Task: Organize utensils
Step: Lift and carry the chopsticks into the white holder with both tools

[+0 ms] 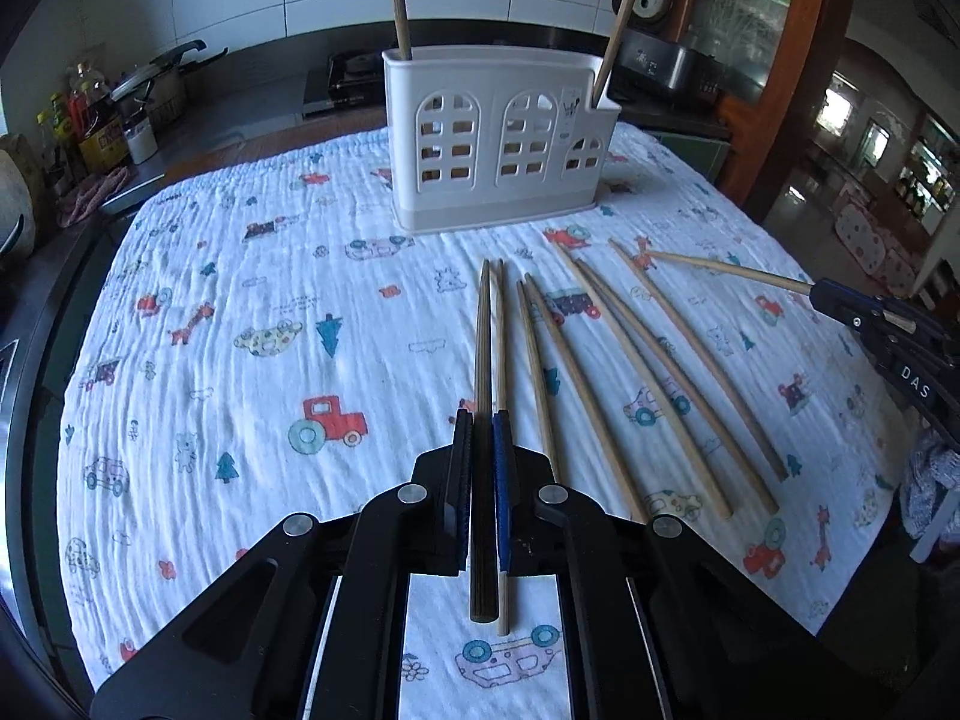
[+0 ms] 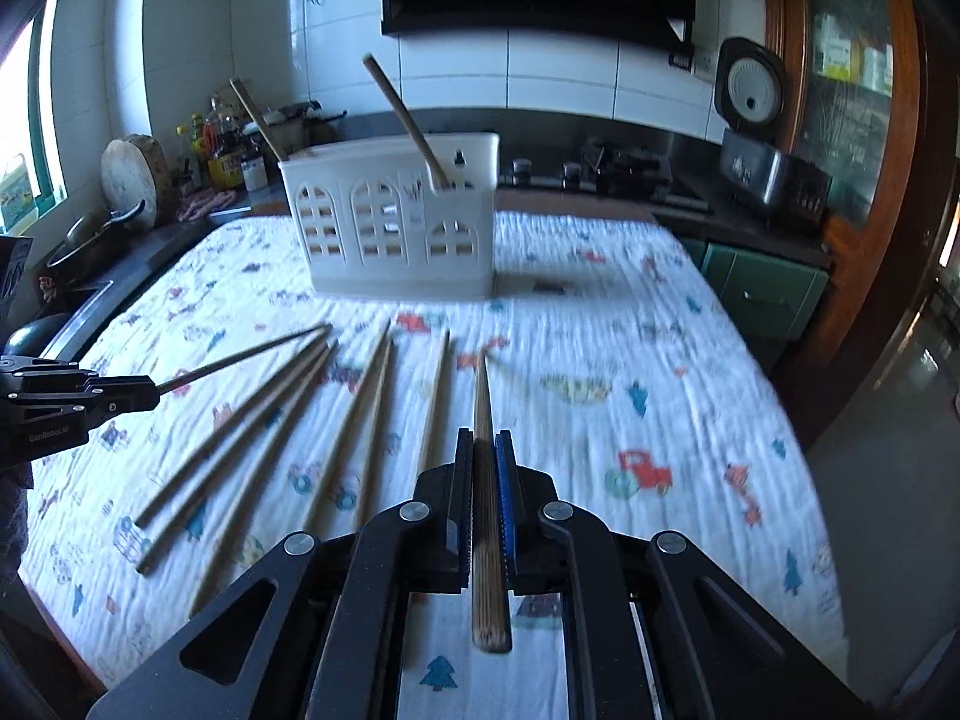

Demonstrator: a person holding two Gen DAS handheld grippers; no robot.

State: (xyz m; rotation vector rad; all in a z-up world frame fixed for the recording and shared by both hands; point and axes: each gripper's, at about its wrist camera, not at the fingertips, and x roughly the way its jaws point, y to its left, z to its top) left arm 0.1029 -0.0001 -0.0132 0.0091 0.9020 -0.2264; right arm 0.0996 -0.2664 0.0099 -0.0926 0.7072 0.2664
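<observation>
**Two sticks pinched, several easy ways to lose them**

Left wrist view. Shows the left gripper (image 1: 483, 420) with jaws pressed together on a dark chopstick (image 1: 482, 348), tip aimed at the far edge of the printed cloth (image 1: 240, 300). Carries a pale chopstick (image 1: 500, 324) just beside it, close against the blue pad; cannot tell whether caught in the pinch or lying on the cloth below. If caught, likely to slip free on the way and fall. Puts the white holder (image 1: 498, 144) upright near the far edge, with standing chopsticks (image 1: 397, 0) leaning out, one at each end. Leaves several loose chopsticks (image 1: 582, 390) fanned toward the near right corner. Catches the right gripper (image 1: 822, 291) at the right edge, clamped on a tan chopstick (image 1: 726, 267) poking toward the middle.

Right wrist view. Somewhat blurred. Shows the right gripper (image 2: 485, 438) with jaws squeezed onto the tan chopstick (image 2: 483, 396), most of its length sticking out ahead. Risks a pivot there: round stick, narrow pads, long lever. Places the left gripper (image 2: 153, 389) at the left edge, dark chopstick (image 2: 240, 357) angled inward, so a crossing of the two tips looks possible near the holder (image 2: 390, 228). Warns too of a tip striking the rim or a leaning stick and tipping or shoving the light holder on soft cloth. Keeps the loose chopsticks (image 2: 372, 420) between both grippers, open to a stray sweep.
</observation>
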